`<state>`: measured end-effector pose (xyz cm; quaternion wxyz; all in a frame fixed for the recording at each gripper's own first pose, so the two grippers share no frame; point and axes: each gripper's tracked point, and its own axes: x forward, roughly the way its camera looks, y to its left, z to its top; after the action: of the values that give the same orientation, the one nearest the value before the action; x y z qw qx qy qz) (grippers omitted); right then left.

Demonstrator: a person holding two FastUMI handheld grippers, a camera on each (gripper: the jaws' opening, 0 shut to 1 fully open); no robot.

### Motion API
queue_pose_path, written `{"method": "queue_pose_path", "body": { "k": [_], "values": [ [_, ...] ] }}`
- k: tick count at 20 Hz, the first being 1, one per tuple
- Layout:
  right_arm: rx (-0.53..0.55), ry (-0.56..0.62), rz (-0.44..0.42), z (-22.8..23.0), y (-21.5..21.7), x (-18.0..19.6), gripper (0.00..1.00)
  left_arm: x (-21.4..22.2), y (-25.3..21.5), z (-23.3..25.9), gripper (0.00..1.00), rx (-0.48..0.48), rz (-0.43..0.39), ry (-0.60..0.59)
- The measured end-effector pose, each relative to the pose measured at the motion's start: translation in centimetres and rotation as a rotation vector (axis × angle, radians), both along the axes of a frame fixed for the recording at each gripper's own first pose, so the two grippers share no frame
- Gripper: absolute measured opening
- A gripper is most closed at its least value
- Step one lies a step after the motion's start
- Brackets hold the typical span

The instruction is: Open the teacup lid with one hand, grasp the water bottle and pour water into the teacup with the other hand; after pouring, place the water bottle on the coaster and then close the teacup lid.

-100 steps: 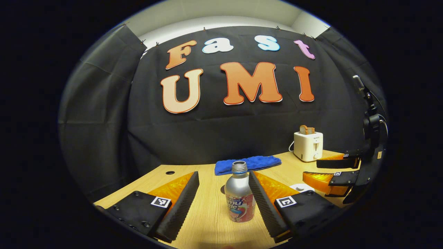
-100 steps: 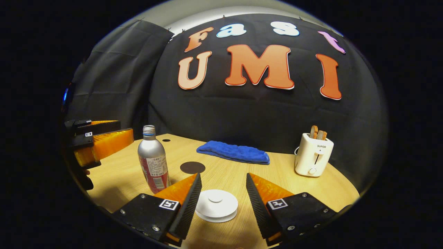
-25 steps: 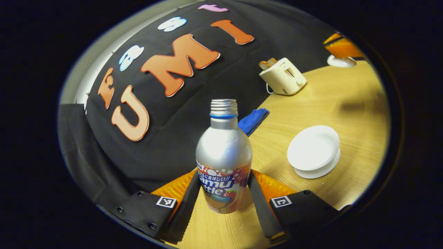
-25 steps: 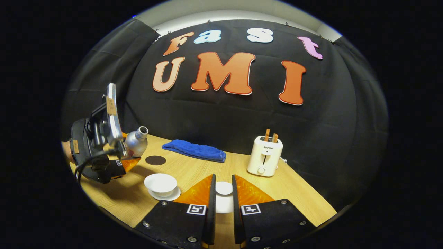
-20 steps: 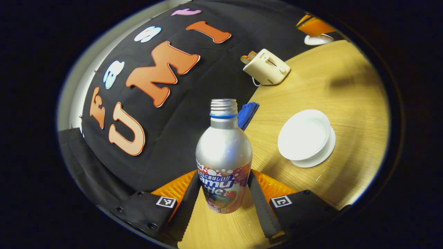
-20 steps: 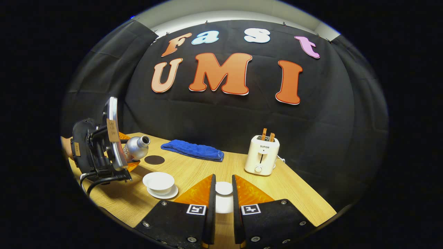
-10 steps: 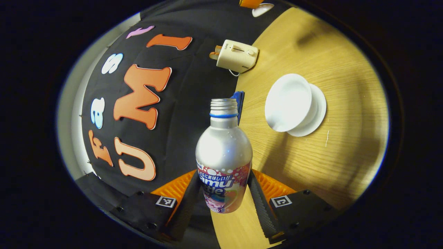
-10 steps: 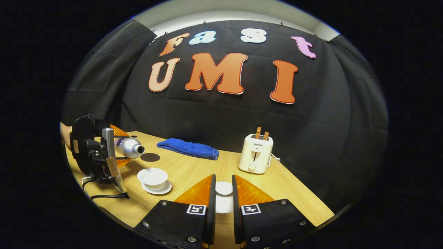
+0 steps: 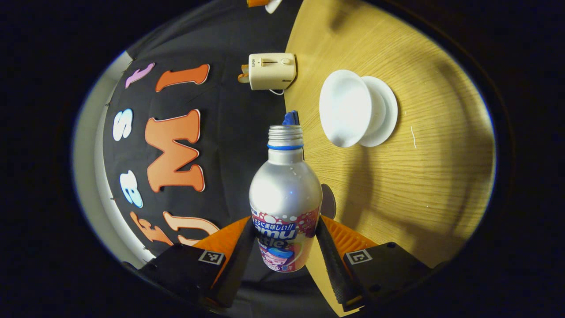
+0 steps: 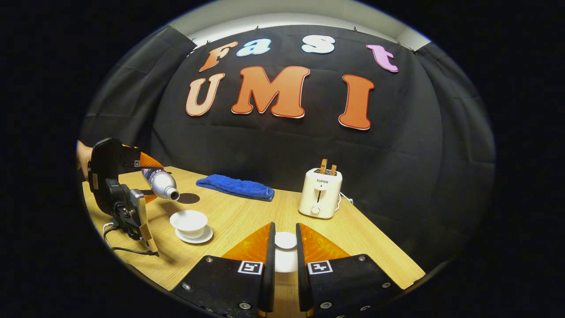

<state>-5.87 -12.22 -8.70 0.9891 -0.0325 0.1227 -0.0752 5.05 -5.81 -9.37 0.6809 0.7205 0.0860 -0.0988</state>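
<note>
1. Far left of the right gripper view: left gripper [image 10: 148,183] clenched on the water bottle [image 10: 160,182], a hand [image 10: 82,155] behind it at the edge.
2. Bottle tipped past level, long axis slanting down to the right, mouth lowest and pointing toward the teacup [image 10: 190,222].
3. Mouth up and to the left of the cup's rim, near but apart; no stream of water visible at this size.
4. Just behind the bottle, dark round coaster [image 10: 189,198] on the table [image 10: 379,251], unoccupied.
5. Teacup open, upright on its saucer [image 10: 201,239], right of the bottle's mouth and forward of the coaster.
6. Further right, blue towel [image 10: 235,187] along the back, then the toaster [image 10: 319,193].
7. Bottom centre: right gripper [image 10: 285,260] clamped on the teacup lid [image 10: 285,241], held up and well apart from the cup.
8. In the left gripper view: both fingers pressing the bottle's [image 9: 285,205] lower body, neck pointing away, teacup [image 9: 346,107] ahead and right of the mouth.
9. Judgement: pouring under way or about to begin; coming move hinges on bringing the mouth over the cup's opening, a short shift to the right along the bottle's own axis, with more tilt.
10. Risk: water landing short of the rim on the left side.
</note>
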Motion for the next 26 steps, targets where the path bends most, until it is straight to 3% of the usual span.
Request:
{"method": "queue_pose_path", "body": {
  "k": [2,3,4,5,7,11,13,14,17,21,23,26],
  "values": [
    [0.006,-0.006,0.004,0.1,0.0,-0.1,0.22,0.5,-0.5,0.8,0.88,0.079,-0.032,-0.037],
    [0.007,-0.008,0.007,0.0,0.0,-0.1,0.22,0.1,-0.3,0.9,0.81,0.105,-0.041,-0.049],
    [0.006,-0.005,0.010,-0.1,0.0,-0.1,0.23,0.2,-0.2,1.1,0.88,0.120,-0.045,-0.050],
    [0.003,-0.002,0.012,-0.3,0.0,-0.1,0.22,0.3,-0.2,1.1,0.84,0.130,-0.046,-0.049],
    [0.000,0.001,0.014,-0.3,-0.1,-0.2,0.22,0.3,-0.2,1.3,0.88,0.160,-0.053,-0.056],
    [0.001,-0.003,0.024,-0.2,0.0,-0.3,0.23,0.5,-0.3,1.6,0.85,0.214,-0.066,-0.055],
    [-0.009,-0.003,0.025,-0.2,0.1,-0.4,0.22,0.6,-0.3,1.6,0.82,0.228,-0.069,-0.057],
    [-0.010,-0.003,0.030,-0.3,0.2,-0.4,0.23,0.6,-0.3,1.7,0.88,0.234,-0.070,-0.062],
    [-0.011,-0.008,0.038,0.0,0.5,-0.6,0.22,0.5,-0.5,2.1,0.82,0.262,-0.079,-0.082],
    [-0.006,-0.009,0.052,0.0,0.9,-0.4,0.23,0.7,-0.2,3.7,0.85,0.298,-0.084,-0.118],
    [-0.011,-0.011,0.058,0.2,1.0,-0.4,0.23,0.8,-0.1,3.9,0.82,0.314,-0.085,-0.131],
    [-0.011,-0.015,0.070,0.3,1.4,-0.4,0.22,1.1,0.0,5.2,0.85,0.328,-0.095,-0.157]
  ]
}}
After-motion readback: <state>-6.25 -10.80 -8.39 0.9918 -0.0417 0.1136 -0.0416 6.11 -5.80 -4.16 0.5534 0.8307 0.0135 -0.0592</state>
